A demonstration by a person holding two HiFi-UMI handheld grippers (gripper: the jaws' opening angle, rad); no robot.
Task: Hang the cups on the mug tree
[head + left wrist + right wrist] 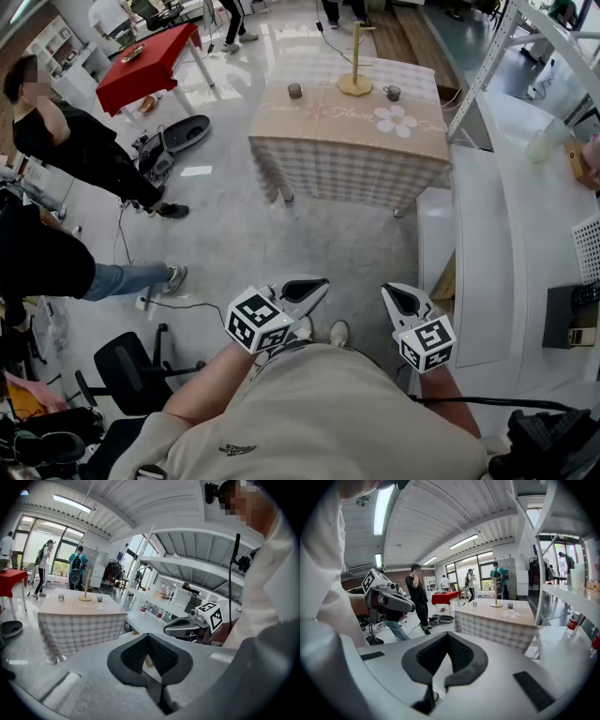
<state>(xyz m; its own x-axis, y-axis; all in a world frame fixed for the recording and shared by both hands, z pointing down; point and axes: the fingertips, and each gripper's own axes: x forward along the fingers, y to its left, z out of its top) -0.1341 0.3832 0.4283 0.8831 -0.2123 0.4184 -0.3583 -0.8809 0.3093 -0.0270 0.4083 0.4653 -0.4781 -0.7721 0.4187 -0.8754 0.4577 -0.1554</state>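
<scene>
To your far left stands a red table (150, 61); nearer on the left, a person in black (70, 141) and a black office chair (128, 364). White shelving (483, 272) runs along your right.

My fingers (432, 656) are pressed tip to tip, nothing between them. Well beyond them, slightly right, stands the checked tabletop (501, 617) with the mug tree (496, 592) upright (one cup (475, 603) to its left, a second cup (509, 605) to its right). The left gripper (410, 606) hangs above-left of my fingers.
</scene>
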